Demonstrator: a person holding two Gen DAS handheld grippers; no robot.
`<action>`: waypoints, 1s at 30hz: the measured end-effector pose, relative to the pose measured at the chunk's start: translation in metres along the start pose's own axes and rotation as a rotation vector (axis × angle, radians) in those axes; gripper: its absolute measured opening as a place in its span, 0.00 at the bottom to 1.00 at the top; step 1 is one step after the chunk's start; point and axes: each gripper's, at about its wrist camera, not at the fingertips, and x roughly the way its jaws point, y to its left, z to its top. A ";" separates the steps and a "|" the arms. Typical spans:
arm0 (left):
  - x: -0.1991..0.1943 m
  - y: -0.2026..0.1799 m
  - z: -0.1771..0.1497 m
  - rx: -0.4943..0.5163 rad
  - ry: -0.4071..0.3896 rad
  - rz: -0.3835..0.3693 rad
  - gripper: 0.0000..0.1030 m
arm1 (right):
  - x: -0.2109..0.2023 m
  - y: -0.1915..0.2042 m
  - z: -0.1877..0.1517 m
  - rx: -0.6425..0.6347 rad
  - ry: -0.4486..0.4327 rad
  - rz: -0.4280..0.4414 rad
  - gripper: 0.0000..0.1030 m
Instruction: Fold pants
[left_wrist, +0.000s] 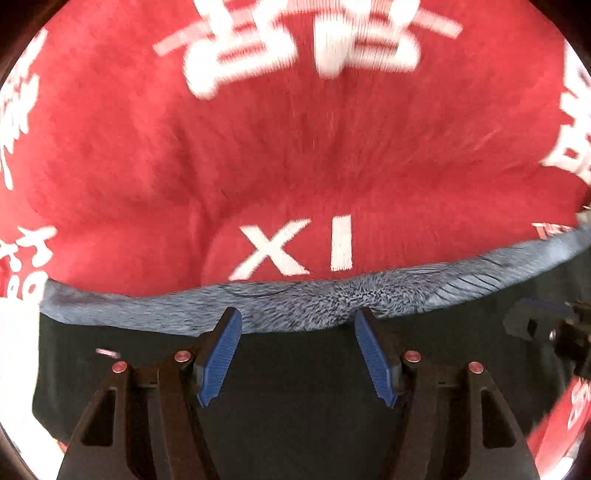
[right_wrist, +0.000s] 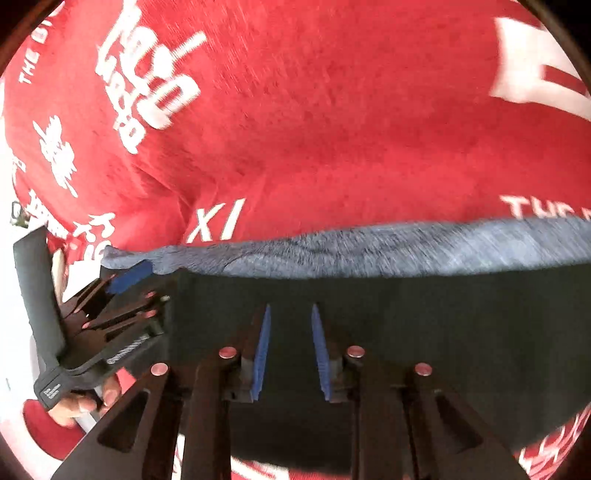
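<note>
**Left wrist view: both tongs over the pants, nothing gripped yet**

Left wrist view has the left tongs (left_wrist: 297, 354) standing apart right above the dark pants (left_wrist: 295, 417), tips just short of the fuzzy blue-grey waistband (left_wrist: 332, 299). Nothing sits between the pads. Beyond the tips is the red cloth with white lettering (left_wrist: 295, 147) that covers the counter.

Right wrist view: the right tongs (right_wrist: 290, 350) are only narrowly apart, over bare dark fabric, also empty. The left tongs (right_wrist: 129, 278) show off to their left at the waistband's corner, with the person's hand (right_wrist: 86, 400) on the handle.

What I'd worry about: the pants lie flat, so a pinch from above could easily grab the red cloth underneath too and drag it along. The right gap also looks too slim to take a doubled layer. Everything's motion-blurred, so landing off the edge seems likely.
</note>
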 end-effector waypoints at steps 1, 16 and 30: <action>0.007 -0.002 -0.001 -0.017 0.018 0.005 0.63 | 0.005 -0.003 0.002 -0.004 0.011 -0.019 0.25; 0.014 -0.025 -0.004 0.008 -0.021 0.088 0.64 | -0.100 -0.227 0.010 0.242 -0.136 -0.304 0.30; -0.050 -0.137 -0.009 0.100 0.024 -0.061 0.64 | -0.157 -0.215 -0.074 0.351 -0.195 -0.314 0.39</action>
